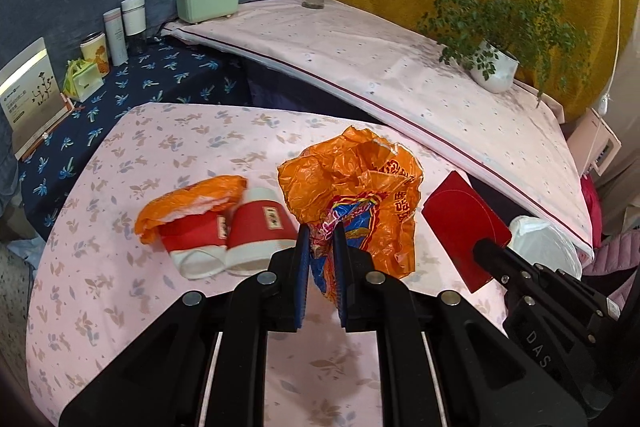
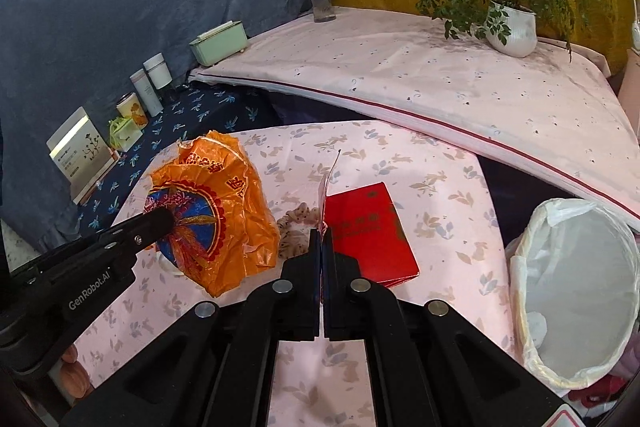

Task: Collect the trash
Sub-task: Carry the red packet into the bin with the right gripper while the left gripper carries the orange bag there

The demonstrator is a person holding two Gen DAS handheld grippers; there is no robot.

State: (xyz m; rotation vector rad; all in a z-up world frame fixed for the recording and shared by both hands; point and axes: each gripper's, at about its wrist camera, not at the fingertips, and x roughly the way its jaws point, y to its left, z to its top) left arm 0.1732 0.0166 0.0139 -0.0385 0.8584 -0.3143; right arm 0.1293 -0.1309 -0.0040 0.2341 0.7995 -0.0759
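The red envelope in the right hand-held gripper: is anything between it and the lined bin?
Nothing visible. The right hand-held gripper holds the red envelope edge-on, and between it and the lined bin at the right shows only the red booklet flat on the tablecloth.

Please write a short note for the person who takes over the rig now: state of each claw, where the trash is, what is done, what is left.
Left claw: shut on the orange plastic bag, held above the floral table.
Right claw: shut on a thin red envelope, seen edge-on from its own camera.
Bin with white liner: beside the table on the right; its inside looks mostly empty.
Done: both pieces gripped; neither is in the bin yet.
Left: drop both in the bin. Then the two red paper cups with an orange wrapper, and the red packet on the table, which may also be trash.
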